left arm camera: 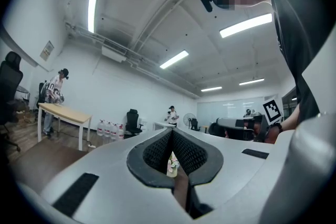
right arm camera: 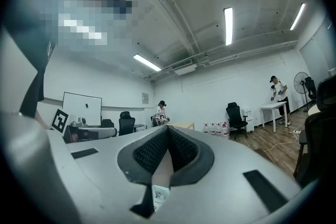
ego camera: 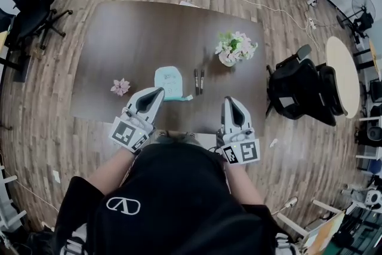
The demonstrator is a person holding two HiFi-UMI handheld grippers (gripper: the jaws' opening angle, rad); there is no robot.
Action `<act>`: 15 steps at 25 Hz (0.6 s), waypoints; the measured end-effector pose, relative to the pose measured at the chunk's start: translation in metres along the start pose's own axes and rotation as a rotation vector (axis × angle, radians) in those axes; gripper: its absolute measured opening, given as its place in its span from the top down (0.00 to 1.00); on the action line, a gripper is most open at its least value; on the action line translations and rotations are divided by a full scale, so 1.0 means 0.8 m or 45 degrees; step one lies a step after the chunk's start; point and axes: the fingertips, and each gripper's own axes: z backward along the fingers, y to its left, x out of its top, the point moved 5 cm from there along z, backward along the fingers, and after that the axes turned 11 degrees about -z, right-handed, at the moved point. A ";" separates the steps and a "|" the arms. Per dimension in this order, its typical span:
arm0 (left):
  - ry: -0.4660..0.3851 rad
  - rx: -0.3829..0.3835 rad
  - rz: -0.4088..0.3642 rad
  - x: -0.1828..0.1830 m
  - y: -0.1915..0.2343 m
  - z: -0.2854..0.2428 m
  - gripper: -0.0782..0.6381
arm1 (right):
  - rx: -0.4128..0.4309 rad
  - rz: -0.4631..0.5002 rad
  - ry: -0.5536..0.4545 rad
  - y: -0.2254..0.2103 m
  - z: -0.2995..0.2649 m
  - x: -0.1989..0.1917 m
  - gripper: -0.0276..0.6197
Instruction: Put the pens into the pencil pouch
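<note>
Both grippers are at the near edge of the table [ego camera: 119, 33]. The left gripper [ego camera: 157, 91] and right gripper [ego camera: 230, 100] each have their jaws fully together with nothing in them, so I have to open up before anything else.

The pale teal pencil pouch [ego camera: 169, 82] lies flat just past the left gripper's tip. I can't tell whether its mouth is open. If it's zipped, I'll just shove the pouch around instead of loading it.

The two pens [ego camera: 199, 80] sit just right of it, side by side and nearly touching. My guess is that pinching one will nudge the other and send it rolling.

The flower vase [ego camera: 234, 49] stands just beyond them, so overreaching with the right gripper could tip it.
</note>
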 end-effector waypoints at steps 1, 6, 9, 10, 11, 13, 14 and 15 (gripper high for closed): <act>0.009 0.009 -0.005 -0.001 0.002 -0.004 0.89 | 0.009 -0.004 0.006 -0.004 -0.005 0.000 0.98; 0.039 0.047 -0.024 -0.002 0.012 -0.015 0.89 | 0.040 -0.022 0.038 -0.020 -0.020 0.001 0.98; 0.130 -0.004 -0.154 -0.010 0.014 -0.027 0.89 | 0.054 -0.026 0.045 -0.024 -0.026 0.003 0.98; 0.205 -0.019 -0.260 -0.016 0.015 -0.033 0.77 | 0.058 -0.023 0.047 -0.026 -0.028 0.004 0.98; 0.290 -0.032 -0.383 -0.023 0.016 -0.041 0.41 | 0.059 -0.022 0.050 -0.029 -0.029 0.004 0.98; 0.442 -0.082 -0.610 -0.040 0.014 -0.057 0.27 | 0.049 -0.029 0.059 -0.040 -0.026 0.003 0.98; 0.502 -0.128 -0.696 -0.052 0.011 -0.063 0.24 | 0.040 -0.037 0.064 -0.046 -0.023 0.001 0.98; 0.553 -0.178 -0.759 -0.064 0.007 -0.069 0.22 | 0.030 -0.044 0.068 -0.052 -0.018 -0.002 0.98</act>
